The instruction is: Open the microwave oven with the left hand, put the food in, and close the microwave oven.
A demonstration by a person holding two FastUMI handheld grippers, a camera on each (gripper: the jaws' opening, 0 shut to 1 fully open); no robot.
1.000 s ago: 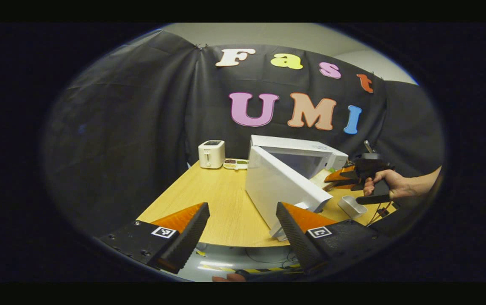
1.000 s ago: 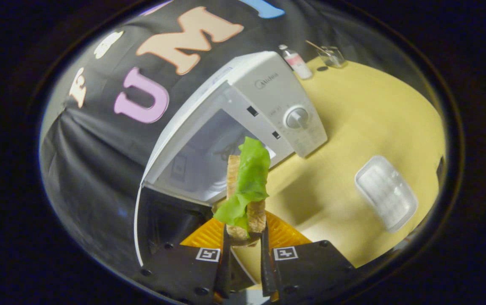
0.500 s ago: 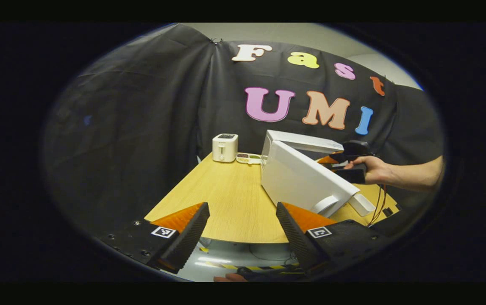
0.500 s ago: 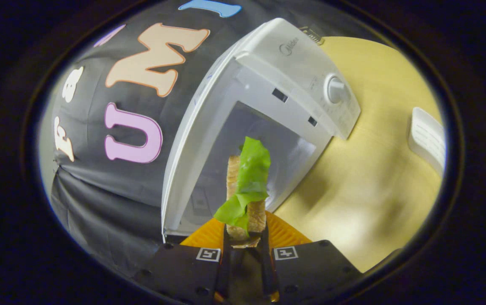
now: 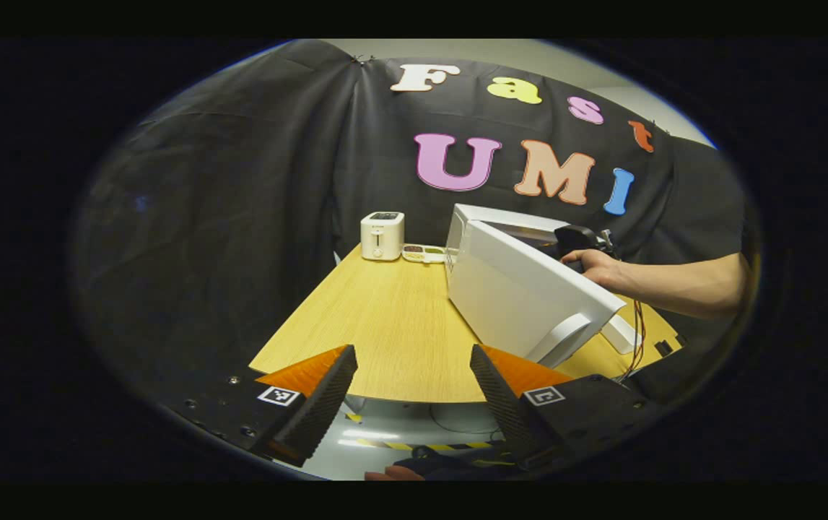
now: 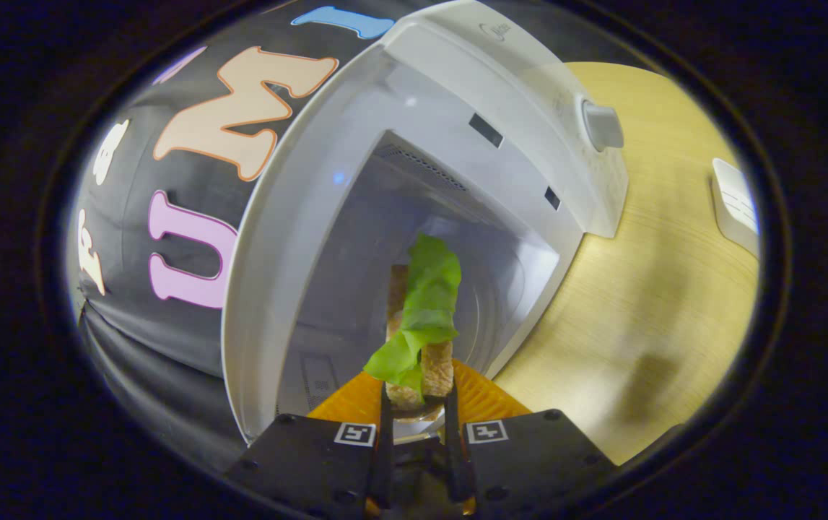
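Reaching toward the microwave oven (image 5: 522, 289), a bare forearm stretches level across the table (image 5: 385, 325) from the oven's far side, and the hand (image 5: 593, 266) at its end grips the black handle of the right gripper (image 5: 578, 237), which sits just behind the top edge of the open door (image 5: 529, 300). In the right gripper view, the right gripper (image 6: 417, 404) points into the oven's open mouth, its 2 fingers drawn close together and pressing on both sides of the food (image 6: 419, 325), a slice of toast with a green lettuce leaf draped over it. The food stands upright between the fingers, right at the opening of the pale grey cavity (image 6: 414, 238); whether it has crossed the threshold cannot be told. The control knob (image 6: 601, 124) sits on the oven's front panel beside the opening. In the left gripper view, the left gripper (image 5: 414, 386) hangs low at the near table edge, well apart from the oven, its 2 fingers spread wide and holding nothing. The door swings outward toward it, handle (image 5: 561, 338) at the free end. Beyond the oven, at the table's far end, stand a small white toaster (image 5: 382, 235) and a shallow tray (image 5: 424, 253).
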